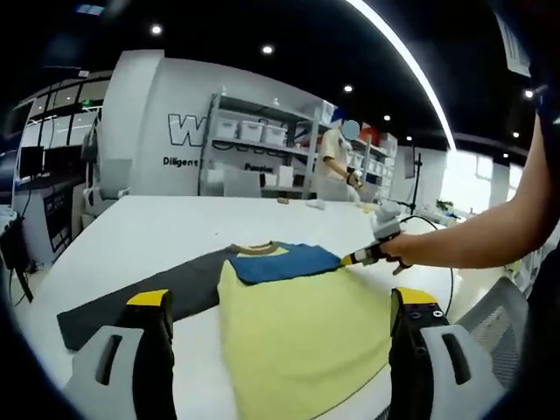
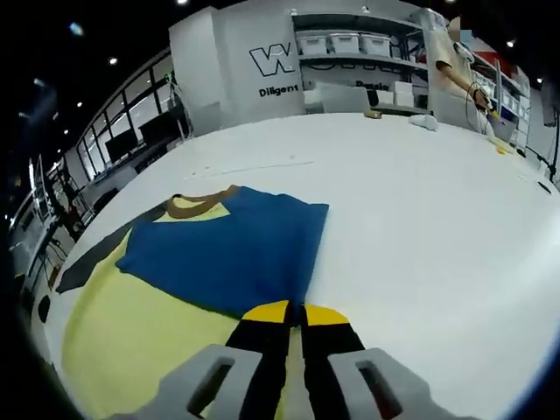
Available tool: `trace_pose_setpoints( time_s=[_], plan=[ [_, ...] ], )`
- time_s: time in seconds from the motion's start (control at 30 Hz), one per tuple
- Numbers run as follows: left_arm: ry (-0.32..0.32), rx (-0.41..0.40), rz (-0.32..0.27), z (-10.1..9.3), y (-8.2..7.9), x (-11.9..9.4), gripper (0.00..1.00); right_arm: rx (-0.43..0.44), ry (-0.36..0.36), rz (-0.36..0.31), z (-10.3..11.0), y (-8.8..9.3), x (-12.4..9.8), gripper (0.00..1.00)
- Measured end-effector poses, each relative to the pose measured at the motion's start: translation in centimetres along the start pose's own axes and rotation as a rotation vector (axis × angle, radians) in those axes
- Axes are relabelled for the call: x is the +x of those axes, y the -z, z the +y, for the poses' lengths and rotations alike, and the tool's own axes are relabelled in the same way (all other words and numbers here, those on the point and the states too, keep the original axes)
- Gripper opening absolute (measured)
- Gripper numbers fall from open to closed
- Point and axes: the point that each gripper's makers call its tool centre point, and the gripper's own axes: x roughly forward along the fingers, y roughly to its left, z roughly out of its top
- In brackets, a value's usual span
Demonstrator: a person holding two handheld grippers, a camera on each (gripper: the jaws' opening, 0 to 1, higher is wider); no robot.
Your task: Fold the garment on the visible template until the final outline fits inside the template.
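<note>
The garment (image 1: 297,332) lies flat on the white table (image 1: 166,227). Its body is yellow, with a blue folded-over part (image 1: 284,261) and a brown collar (image 1: 255,248). A dark grey strip (image 1: 131,302) runs out from under it to the left; I cannot tell whether it is a sleeve or the template. My left gripper (image 1: 280,302) hovers open over the yellow cloth, holding nothing. My right gripper (image 2: 294,315) is shut on the garment's edge where the blue part (image 2: 227,254) meets the yellow (image 2: 131,332). It also enters the left gripper view as the right gripper (image 1: 363,255), held by a hand.
The table stretches far and bare beyond the garment (image 2: 420,201). Small items (image 2: 424,122) lie near its far edge. Shelves with bins (image 1: 254,140) and a standing person (image 1: 337,157) are behind it. A grey chair (image 1: 499,324) stands to the right.
</note>
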Motion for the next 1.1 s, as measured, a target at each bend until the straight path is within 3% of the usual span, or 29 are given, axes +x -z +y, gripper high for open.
trace_pose_setpoints(
  time_s=[0.07, 0.13, 0.23, 0.37, 0.53, 0.67, 0.97, 1.1],
  plan=[
    [-0.002, 0.003, 0.003, 0.0, 0.0, 0.0, 0.99, -0.012, 0.005, 0.002, -0.1, -0.1, 0.1, 0.00],
    [-0.003, 0.002, 0.008, 0.0, 0.1, 0.0, 0.98, -0.061, 0.058, -0.006, -1.1, -0.5, 0.0, 0.00],
    [-0.005, 0.001, 0.007, -0.1, 0.0, -0.1, 0.98, -0.054, 0.036, 0.007, -0.8, -0.4, 0.2, 0.00],
    [-0.006, 0.000, 0.008, 0.0, 0.1, -0.1, 0.98, -0.132, 0.080, 0.021, -1.7, -0.4, 0.5, 0.00],
    [-0.006, 0.003, 0.014, 0.0, 0.2, -0.1, 0.97, -0.133, 0.083, 0.034, -1.9, -0.4, 1.0, 0.00],
    [-0.008, 0.001, 0.014, 0.0, 0.2, -0.2, 0.97, -0.184, 0.100, 0.038, -1.9, -0.3, 1.0, 0.00],
    [-0.007, 0.005, 0.018, 0.0, 0.3, -0.2, 0.96, -0.148, 0.110, 0.023, -2.4, -0.3, 1.3, 0.01],
    [-0.007, 0.004, 0.018, 0.0, 0.3, -0.3, 0.95, -0.081, 0.116, 0.019, -3.0, -0.4, 0.8, 0.08]
  ],
)
